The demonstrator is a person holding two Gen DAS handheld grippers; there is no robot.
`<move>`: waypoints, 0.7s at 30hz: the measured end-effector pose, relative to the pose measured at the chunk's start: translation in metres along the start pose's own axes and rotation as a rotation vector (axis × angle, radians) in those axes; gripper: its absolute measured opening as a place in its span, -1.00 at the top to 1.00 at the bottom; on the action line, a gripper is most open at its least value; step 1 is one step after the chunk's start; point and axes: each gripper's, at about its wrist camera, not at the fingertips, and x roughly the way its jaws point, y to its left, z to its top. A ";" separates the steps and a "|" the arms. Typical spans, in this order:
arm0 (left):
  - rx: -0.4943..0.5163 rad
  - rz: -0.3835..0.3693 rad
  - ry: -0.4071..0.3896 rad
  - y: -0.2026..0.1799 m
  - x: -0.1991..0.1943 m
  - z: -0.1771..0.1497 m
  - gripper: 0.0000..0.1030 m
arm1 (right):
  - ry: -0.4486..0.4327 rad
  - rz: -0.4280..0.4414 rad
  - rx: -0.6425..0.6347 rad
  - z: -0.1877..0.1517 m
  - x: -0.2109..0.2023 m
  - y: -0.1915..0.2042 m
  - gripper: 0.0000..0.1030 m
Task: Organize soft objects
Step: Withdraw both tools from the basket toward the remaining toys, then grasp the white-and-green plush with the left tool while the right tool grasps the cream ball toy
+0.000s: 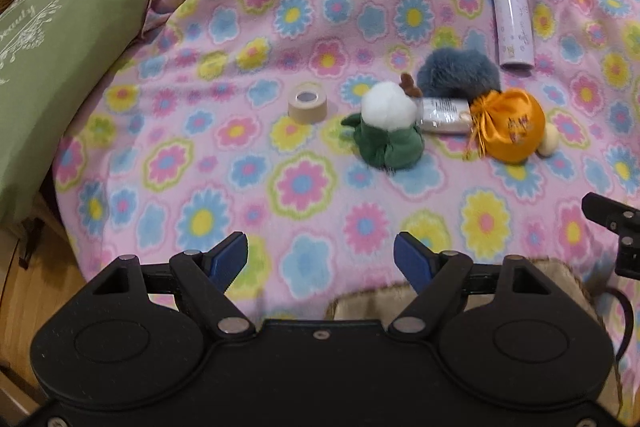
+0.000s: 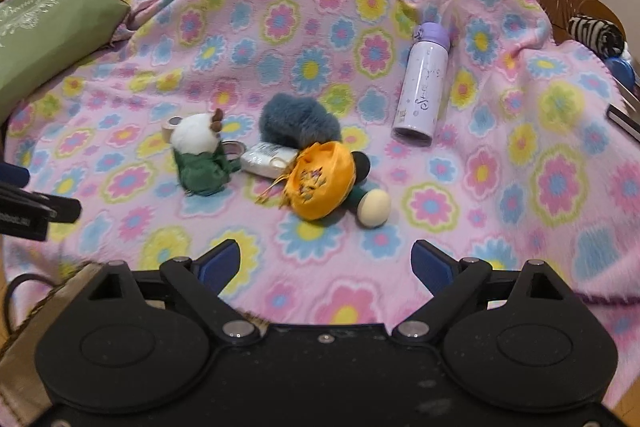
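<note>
Both the left gripper (image 1: 321,259) and the right gripper (image 2: 326,265) hover empty, fingers apart, over the flowered blanket (image 2: 520,163). At mid-frame cluster a white-and-green plush (image 1: 387,126), a blue-grey fur puff (image 1: 458,73) and an orange satin pouch (image 1: 509,125), which hides most of a cream-headed doll (image 2: 374,207). A white packet (image 1: 444,115) lies half covered between them; the plush partly blocks the tape roll (image 1: 307,103) in the right view.

On the one flowered blanket (image 2: 520,155) lie four soft things: one white-and-green plush toy (image 2: 198,155), one blue-grey fur puff (image 2: 298,123) just behind it, one orange satin pouch (image 2: 322,183), and one dark doll with a cream head (image 2: 370,205) partly under that pouch. Near the plush toy are also one tape roll (image 1: 307,103) and one white packet (image 2: 266,159); one lilac bottle (image 2: 422,87) lies further off; one green cushion (image 2: 48,27) sits at the blanket's edge.
</note>
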 end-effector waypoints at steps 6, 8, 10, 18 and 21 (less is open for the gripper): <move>-0.019 -0.018 -0.019 0.001 0.022 0.022 -0.50 | -0.012 -0.036 -0.059 0.011 0.030 -0.001 -0.80; -0.020 -0.016 -0.030 -0.001 0.031 0.026 -0.50 | -0.013 -0.028 -0.063 0.014 0.039 -0.001 -0.80; -0.026 -0.023 -0.030 -0.003 0.043 0.030 -0.50 | -0.016 -0.025 -0.071 0.016 0.047 0.000 -0.81; -0.043 -0.077 -0.010 -0.017 0.080 0.030 -0.50 | -0.019 0.008 -0.125 0.012 0.078 0.014 -0.82; -0.018 -0.068 -0.019 -0.025 0.090 0.031 -0.50 | -0.004 0.021 -0.144 0.012 0.086 0.016 -0.82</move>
